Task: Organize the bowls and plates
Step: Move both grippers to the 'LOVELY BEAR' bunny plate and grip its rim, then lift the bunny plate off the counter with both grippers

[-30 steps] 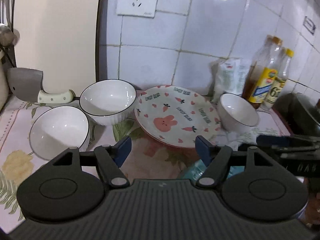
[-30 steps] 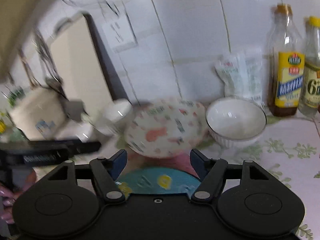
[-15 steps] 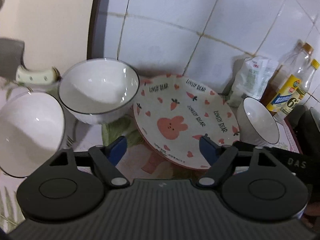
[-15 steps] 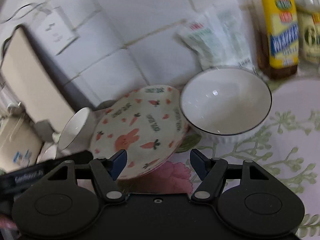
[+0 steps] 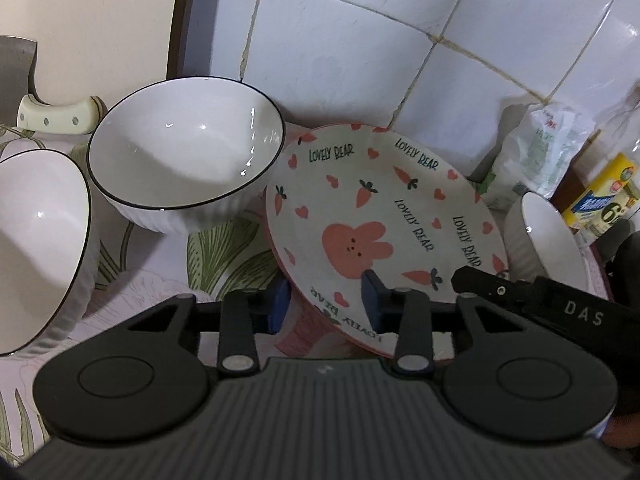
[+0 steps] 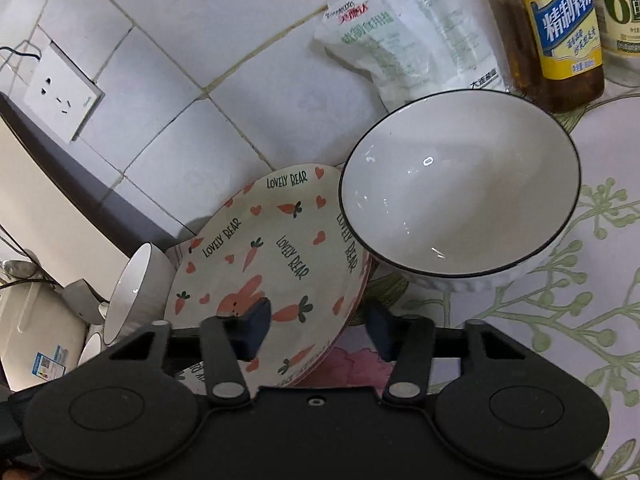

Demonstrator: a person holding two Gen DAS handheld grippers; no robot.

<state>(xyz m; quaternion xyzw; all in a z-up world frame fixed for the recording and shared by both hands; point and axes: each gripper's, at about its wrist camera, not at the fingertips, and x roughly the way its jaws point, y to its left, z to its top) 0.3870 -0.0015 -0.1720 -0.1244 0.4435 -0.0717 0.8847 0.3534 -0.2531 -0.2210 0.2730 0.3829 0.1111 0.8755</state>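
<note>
A rabbit-and-carrot "Lovely Bear" plate (image 5: 384, 216) lies on the floral counter, on top of another plate. My left gripper (image 5: 324, 304) is open and straddles its near left rim. My right gripper (image 6: 318, 322) is open and straddles its near right rim (image 6: 280, 264). Two white black-rimmed bowls (image 5: 184, 148) (image 5: 36, 240) stand left of the plate. A third bowl (image 6: 460, 188) stands at its right, also in the left wrist view (image 5: 548, 240).
A tiled wall is close behind. A cleaver (image 5: 52, 120) leans on a cutting board (image 5: 88, 28) at the left. A white packet (image 6: 404, 40) and oil bottles (image 6: 560, 28) stand at the back right. A wall socket (image 6: 60, 92) is above.
Both grippers have moved forward and down to the rabbit plate; their fingers now sit either side of its rim. The left jaws have narrowed somewhat.
</note>
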